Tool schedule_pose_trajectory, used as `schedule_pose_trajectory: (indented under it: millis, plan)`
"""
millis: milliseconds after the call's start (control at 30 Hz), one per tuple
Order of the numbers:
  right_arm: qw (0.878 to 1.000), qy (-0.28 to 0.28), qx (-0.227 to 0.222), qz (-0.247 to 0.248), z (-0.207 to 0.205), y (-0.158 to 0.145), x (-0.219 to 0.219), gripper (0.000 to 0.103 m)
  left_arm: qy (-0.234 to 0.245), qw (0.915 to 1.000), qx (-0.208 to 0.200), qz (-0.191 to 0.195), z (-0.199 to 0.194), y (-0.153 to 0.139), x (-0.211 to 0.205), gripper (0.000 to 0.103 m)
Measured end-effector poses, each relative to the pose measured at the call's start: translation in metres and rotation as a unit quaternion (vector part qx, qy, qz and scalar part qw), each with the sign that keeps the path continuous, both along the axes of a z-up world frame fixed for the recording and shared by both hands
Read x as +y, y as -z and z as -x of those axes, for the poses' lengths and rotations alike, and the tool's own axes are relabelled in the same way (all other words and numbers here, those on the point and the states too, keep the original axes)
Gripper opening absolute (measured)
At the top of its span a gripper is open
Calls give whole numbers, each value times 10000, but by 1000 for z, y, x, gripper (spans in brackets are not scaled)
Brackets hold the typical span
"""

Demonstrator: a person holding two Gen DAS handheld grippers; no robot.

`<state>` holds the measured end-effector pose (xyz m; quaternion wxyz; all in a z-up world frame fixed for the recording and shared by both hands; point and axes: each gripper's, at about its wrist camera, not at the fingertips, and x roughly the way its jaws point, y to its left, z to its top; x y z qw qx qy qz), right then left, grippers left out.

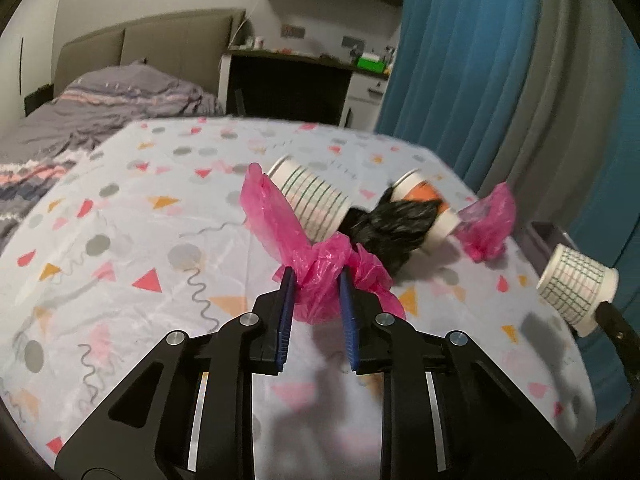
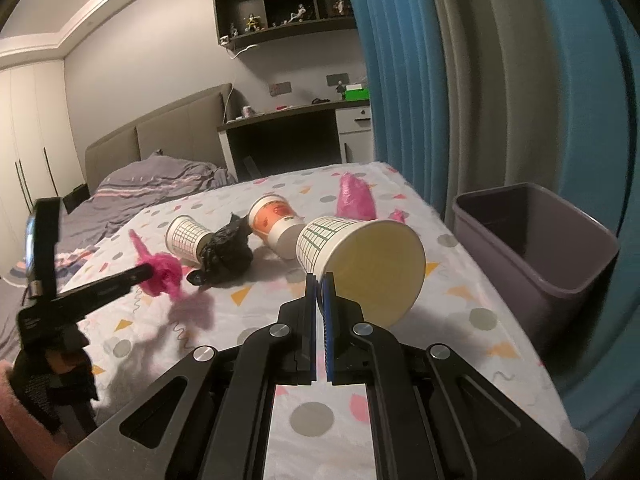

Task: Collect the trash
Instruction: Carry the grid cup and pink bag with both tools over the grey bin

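The grey bin (image 2: 536, 248) beside the table's right edge looks empty. Right gripper (image 2: 320, 280) pinches a checked cup (image 2: 360, 256) by its rim; left gripper (image 1: 318, 276) clamps a pink bag (image 1: 320, 272) above the patterned tablecloth (image 1: 120, 240).

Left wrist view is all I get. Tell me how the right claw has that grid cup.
Observer: The right claw is shut on the cup at its rim, with the mouth turned toward the camera.
Operator: Give me the bin's place.
Observer: The bin stands to the cup's right, just off the table edge.
Operator: Report its inside.
Observer: Its top is open, and no trash shows in the part I can see.
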<state>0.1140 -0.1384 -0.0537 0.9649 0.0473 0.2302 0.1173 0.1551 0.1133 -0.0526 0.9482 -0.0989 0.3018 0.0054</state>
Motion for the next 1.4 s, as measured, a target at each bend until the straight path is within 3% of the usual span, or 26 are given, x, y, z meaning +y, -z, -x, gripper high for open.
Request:
schedule_pose_trajectory:
  millis: [233, 600, 1167, 1400]
  plan:
    - [9996, 194, -204, -91, 12, -10, -21, 4, 372, 9981, -414, -258, 16, -35, -39, 21]
    - [9966, 657, -498, -35, 29, -27, -68, 4, 1008, 9919, -653, -415, 12, -59, -112, 21]
    - [9839, 1591, -815, 60, 11, -46, -154, 4, 2077, 9712, -1020, -565, -24, -87, -248, 21]
    - [9791, 1877, -778, 101, -3, -42, -180, 4, 2434, 9625, -1090, -503, -43, -84, -298, 21]
